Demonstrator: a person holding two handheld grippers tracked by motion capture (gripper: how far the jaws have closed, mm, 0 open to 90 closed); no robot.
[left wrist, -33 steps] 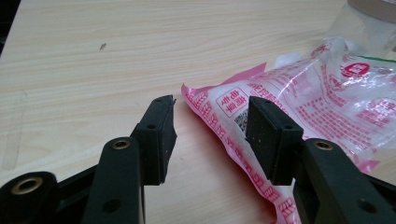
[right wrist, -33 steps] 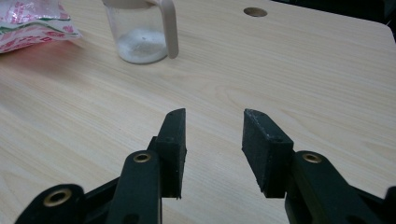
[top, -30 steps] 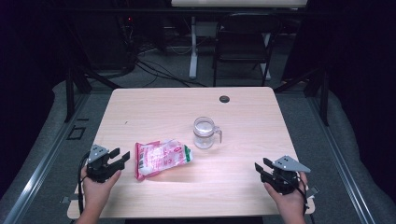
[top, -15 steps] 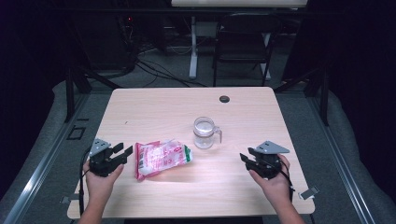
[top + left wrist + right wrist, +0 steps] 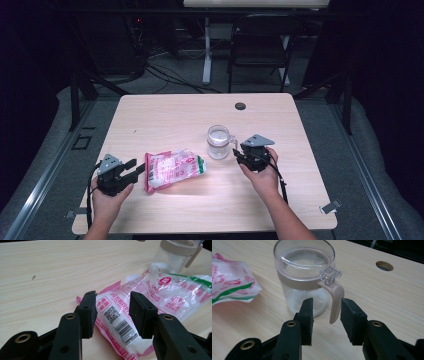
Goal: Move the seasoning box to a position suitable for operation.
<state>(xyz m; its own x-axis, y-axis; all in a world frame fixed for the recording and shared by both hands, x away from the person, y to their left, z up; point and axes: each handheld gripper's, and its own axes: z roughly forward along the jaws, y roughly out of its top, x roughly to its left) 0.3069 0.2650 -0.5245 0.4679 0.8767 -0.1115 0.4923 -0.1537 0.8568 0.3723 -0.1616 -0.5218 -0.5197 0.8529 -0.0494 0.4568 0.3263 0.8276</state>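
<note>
A: Start at the lower left of the high view. Where does the left tool (image 5: 131, 168) stand to the bag (image 5: 173, 168)?

B: Its jaws stand wide apart, holding nothing, just beside the bag's pink sealed end. The bag lies flat on the desk (image 5: 165, 115), its long axis running from lower left toward the jar, so that end is the nearest part. In the left gripper view the barcode corner of the bag (image 5: 140, 305) sits right between the jaws.

A: And toward the middle?

B: The clear lidded jar (image 5: 219, 142) stands upright just right of the bag's green end, close but whether they touch I cannot tell.

A: The right tool (image 5: 240, 156)?

B: Also spread wide, empty. In the right gripper view the jar's beige handle (image 5: 335, 301) hangs upright between the jaws, nearer the right-hand one. I judge a straight squeeze would catch it.

A: Room to move?

B: Plenty; bare desk lies above and to the right, edges well away.
</note>
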